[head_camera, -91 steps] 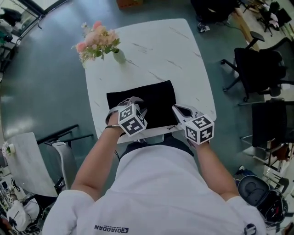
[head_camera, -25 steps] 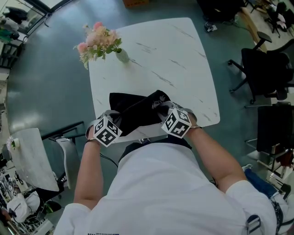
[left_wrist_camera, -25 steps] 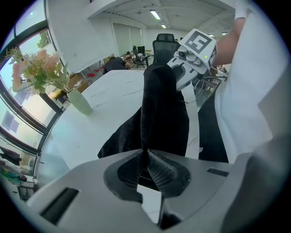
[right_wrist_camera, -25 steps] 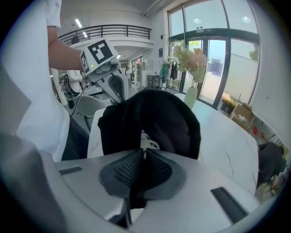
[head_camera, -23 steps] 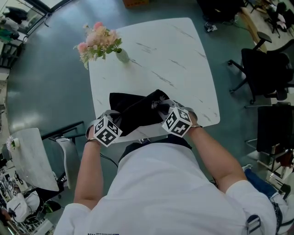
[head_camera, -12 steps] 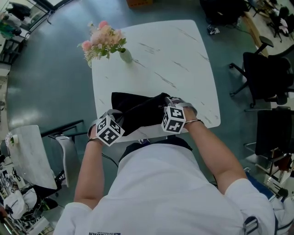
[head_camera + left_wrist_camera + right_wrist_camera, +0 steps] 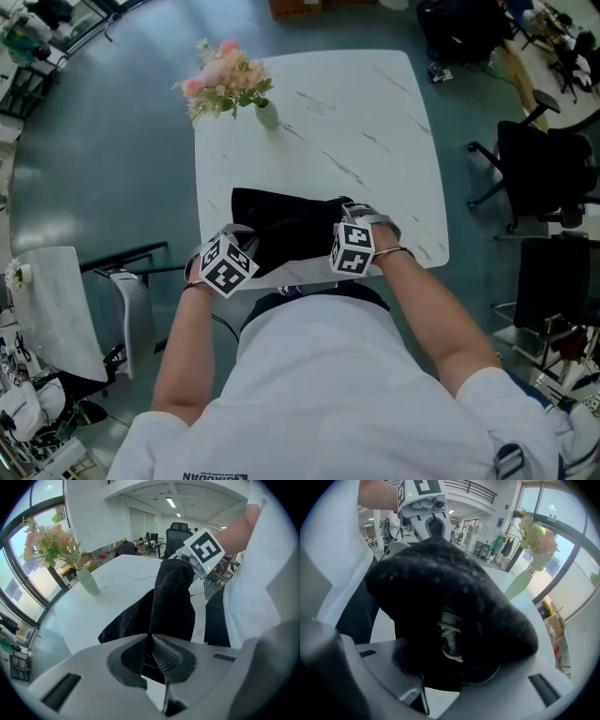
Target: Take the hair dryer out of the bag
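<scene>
A black cloth bag (image 7: 291, 230) lies near the front edge of the white table (image 7: 356, 122). My left gripper (image 7: 249, 246) is shut on the bag's left edge; in the left gripper view its jaws (image 7: 151, 637) pinch black fabric (image 7: 171, 602) that stretches up toward the right gripper. My right gripper (image 7: 349, 212) sits at the bag's right end and its jaws are opening. In the right gripper view the bag (image 7: 440, 573) bulges just beyond the right gripper (image 7: 450, 667), and a grey ribbed cord end (image 7: 449, 637) shows in its mouth, untouched by the pads. The rest of the hair dryer is hidden.
A vase of pink flowers (image 7: 230, 80) stands at the table's far left corner. Black office chairs (image 7: 539, 169) stand to the right of the table. A white chair (image 7: 56, 309) stands on the floor to the left.
The right gripper let go of the bag's lifted right end, came down and rolled; its jaws went from shut to open. The raised fabric sank. The left gripper kept still.
</scene>
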The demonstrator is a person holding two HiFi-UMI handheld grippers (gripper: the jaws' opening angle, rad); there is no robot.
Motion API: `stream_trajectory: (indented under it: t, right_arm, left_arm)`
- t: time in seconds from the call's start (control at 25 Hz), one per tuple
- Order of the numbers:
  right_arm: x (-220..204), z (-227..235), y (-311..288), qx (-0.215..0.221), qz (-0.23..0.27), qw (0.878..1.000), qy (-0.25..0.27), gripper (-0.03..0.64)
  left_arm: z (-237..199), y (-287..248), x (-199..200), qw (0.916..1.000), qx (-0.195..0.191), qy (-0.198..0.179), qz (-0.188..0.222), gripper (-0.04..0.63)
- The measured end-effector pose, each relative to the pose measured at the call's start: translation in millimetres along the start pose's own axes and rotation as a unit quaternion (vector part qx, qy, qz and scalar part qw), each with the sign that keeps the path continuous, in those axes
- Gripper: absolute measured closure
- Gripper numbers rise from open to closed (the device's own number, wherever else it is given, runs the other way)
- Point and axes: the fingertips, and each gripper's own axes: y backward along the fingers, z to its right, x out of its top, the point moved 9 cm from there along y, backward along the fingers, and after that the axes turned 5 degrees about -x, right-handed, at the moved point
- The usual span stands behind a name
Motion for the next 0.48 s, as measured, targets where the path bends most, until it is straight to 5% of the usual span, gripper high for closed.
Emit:
stream_trajectory:
  t: [0.28,0.48]
  right_arm:
    - [-4.7,0.6,-2.7,-0.028,0.024,0.999,-0.024,0.483]
    - [-5.2,1.2,-2.2,-0.024,0.015,0.999,-0.036,0.489]
  left_arm:
    - [-10.6,12.2,-3.2,0.9934,-0.041,0.073,0.078,0.549]
    - [-38.7,25.3,-11.5,0.9632,-0.072,0.196,0.169,0.451]
